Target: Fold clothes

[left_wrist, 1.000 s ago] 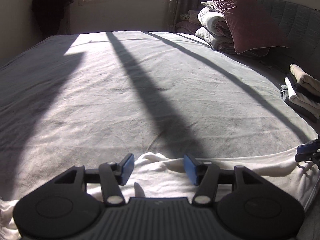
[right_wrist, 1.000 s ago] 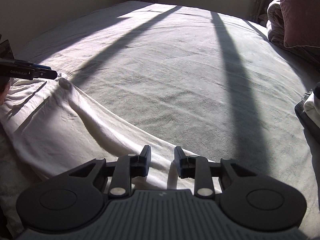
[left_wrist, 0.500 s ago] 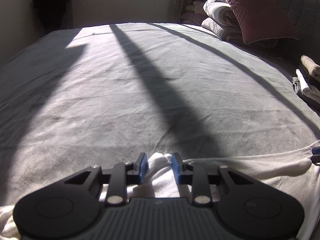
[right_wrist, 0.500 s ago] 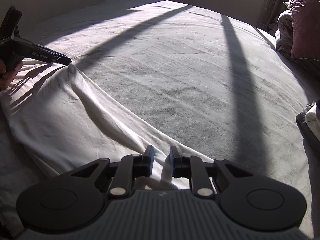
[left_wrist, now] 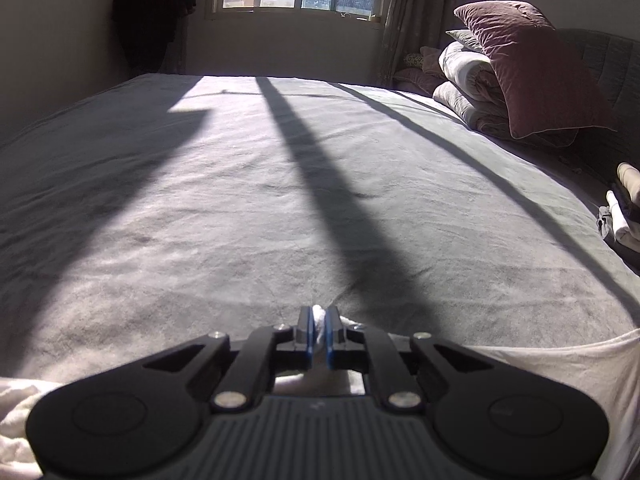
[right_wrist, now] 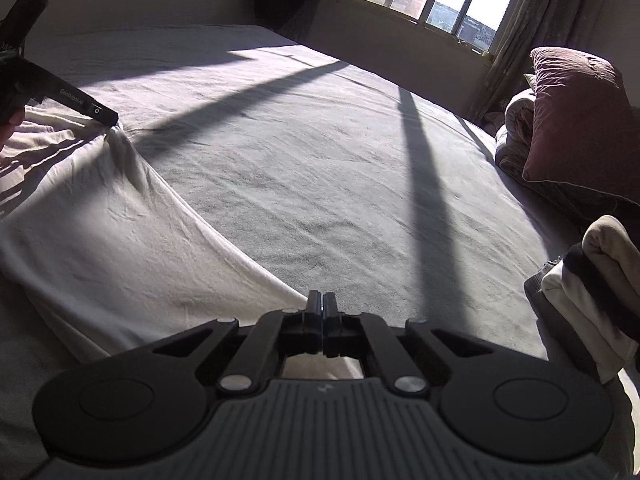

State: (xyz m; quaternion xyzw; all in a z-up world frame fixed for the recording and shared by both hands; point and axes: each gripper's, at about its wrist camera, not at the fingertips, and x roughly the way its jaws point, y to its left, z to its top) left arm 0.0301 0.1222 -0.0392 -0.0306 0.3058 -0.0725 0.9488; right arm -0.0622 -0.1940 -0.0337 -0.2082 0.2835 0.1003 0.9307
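We have both grippers clamped on the far edge of the white garment (right_wrist: 120,248), which lies spread on the bed (left_wrist: 240,208) at its near side. The left gripper (left_wrist: 318,330) has its jaws clenched on a bunched tuft of cloth that pokes up between the blue pads. The right gripper (right_wrist: 321,312) has its jaws nearly closed on a corner of that edge; only a thin sliver of fabric can be in there (we cannot see cloth between the tips, just the hem running up to them).

That thin bite is our main worry. If we lift or pull away from the jaws with any tension, the right corner could slide out, and the edge would drop skewed. The left hold looks firmer, but a bunched grab may have caught more than one layer, so a fold carried from it could trap a crease.

In the right view, ridges fan from the left jaws down the cloth, so the fabric between the two holds is already strained; moving the grippers apart would tighten it and tug at the weaker grip, while moving them unevenly would twist the fold line.

Off to the right of the right jaws sits a stack (right_wrist: 592,280) of folded clothes, close enough that a wide swing could nudge it.
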